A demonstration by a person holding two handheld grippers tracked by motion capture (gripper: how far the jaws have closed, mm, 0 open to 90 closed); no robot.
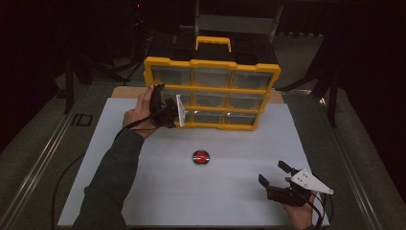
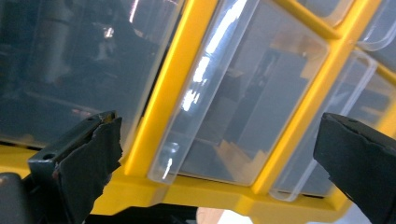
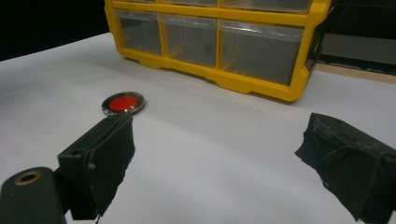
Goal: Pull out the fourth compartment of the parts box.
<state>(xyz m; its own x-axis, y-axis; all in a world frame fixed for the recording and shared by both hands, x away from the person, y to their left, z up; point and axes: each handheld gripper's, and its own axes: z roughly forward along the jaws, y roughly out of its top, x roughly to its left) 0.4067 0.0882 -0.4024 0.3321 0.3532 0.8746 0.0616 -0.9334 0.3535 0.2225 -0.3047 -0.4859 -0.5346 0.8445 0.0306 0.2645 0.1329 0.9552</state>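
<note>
The left gripper [image 1: 176, 111], jaws apart, faced the yellow drawer organizer [image 1: 212, 93] at twelve o'clock, while the right gripper [image 1: 275, 176], also spread, hovered at four o'clock from the red disc [image 1: 201, 157].

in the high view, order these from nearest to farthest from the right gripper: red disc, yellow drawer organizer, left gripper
1. red disc, on the white mat up and left of the right gripper.
2. left gripper, far left, at the organizer's lower-left drawers.
3. yellow drawer organizer, standing at the mat's back edge; too close to call against the left gripper.
</note>
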